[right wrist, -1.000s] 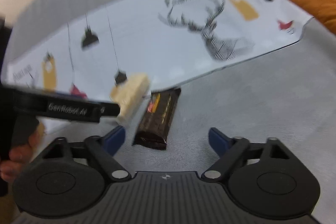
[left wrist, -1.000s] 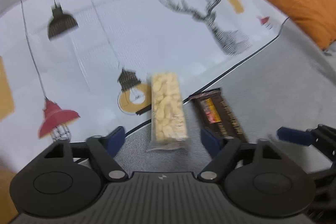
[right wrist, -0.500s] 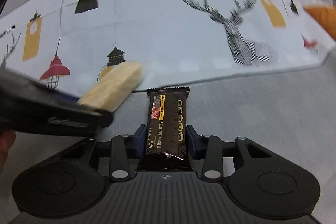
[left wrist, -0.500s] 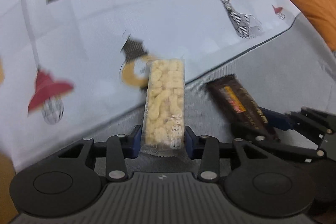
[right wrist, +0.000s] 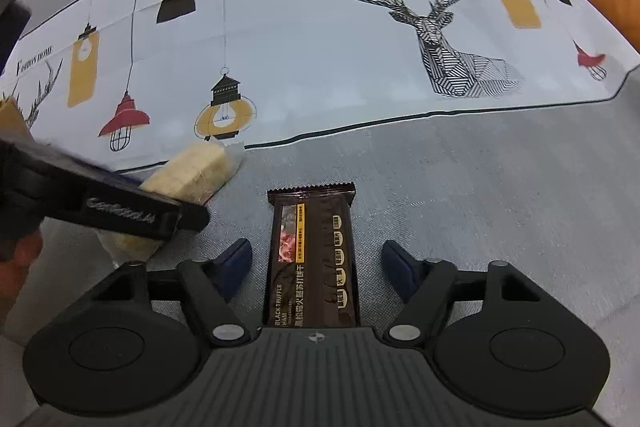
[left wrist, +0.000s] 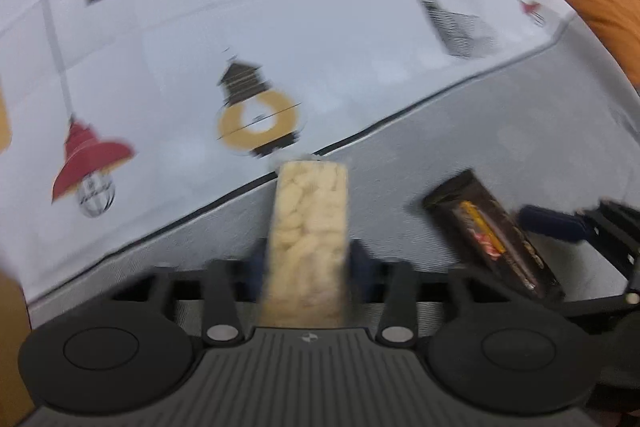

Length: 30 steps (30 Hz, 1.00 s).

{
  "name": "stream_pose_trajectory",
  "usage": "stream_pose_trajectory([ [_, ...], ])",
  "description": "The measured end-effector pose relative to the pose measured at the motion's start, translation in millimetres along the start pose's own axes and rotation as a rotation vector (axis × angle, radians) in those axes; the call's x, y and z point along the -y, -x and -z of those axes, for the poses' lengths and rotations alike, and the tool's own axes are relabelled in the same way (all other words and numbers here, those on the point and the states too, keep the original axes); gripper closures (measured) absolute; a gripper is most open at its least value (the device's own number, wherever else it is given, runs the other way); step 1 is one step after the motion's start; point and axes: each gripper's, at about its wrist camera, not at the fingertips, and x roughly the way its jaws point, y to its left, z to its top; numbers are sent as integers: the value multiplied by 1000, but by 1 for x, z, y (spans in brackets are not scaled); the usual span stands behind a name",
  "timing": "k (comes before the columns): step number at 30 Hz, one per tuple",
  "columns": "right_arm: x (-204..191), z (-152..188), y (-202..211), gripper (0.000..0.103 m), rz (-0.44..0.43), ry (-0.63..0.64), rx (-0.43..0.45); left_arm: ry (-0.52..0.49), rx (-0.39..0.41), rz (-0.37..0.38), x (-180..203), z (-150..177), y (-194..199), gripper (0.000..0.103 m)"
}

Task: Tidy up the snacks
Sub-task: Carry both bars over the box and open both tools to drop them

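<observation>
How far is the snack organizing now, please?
Nothing looks sorted yet. The left gripper is shut on the pale puffed snack bar. The right gripper is open around the dark cracker pack, which lies on the grey surface. Placing both remains.

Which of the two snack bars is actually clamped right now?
The pale clear-wrapped bar: the left claw is shut on it. The dark bar lies free between the right claw's open fingers.
</observation>
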Motion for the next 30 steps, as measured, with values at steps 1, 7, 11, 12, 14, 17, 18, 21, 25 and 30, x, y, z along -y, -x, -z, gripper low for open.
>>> stream_pose_trajectory([
  [1,-4,1,0,33,14,41,-4,-7,-14,15,4,0,2,63],
  [7,-10,8,9,62,53,87,-3,-31,0,20,18,23,51,63],
  [11,-15,17,38,62,46,8,-1,20,9,19,13,41,92,63],
  [12,-19,19,49,62,34,-6,5,36,12,19,10,47,104,63],
  [14,-30,22,74,62,18,-25,33,60,13,12,4,58,125,63],
  [17,-48,27,108,62,3,-69,47,99,26,-3,-9,78,166,63],
  [18,-56,29,119,62,10,-86,47,115,31,-7,-15,85,180,63],
  [21,-87,27,157,62,-16,-131,84,142,77,-28,-33,103,227,63],
  [25,-146,14,200,62,-40,-62,119,182,160,-60,-62,121,291,63],
  [30,-218,-22,250,62,-80,17,205,216,329,-110,-98,134,382,63],
])
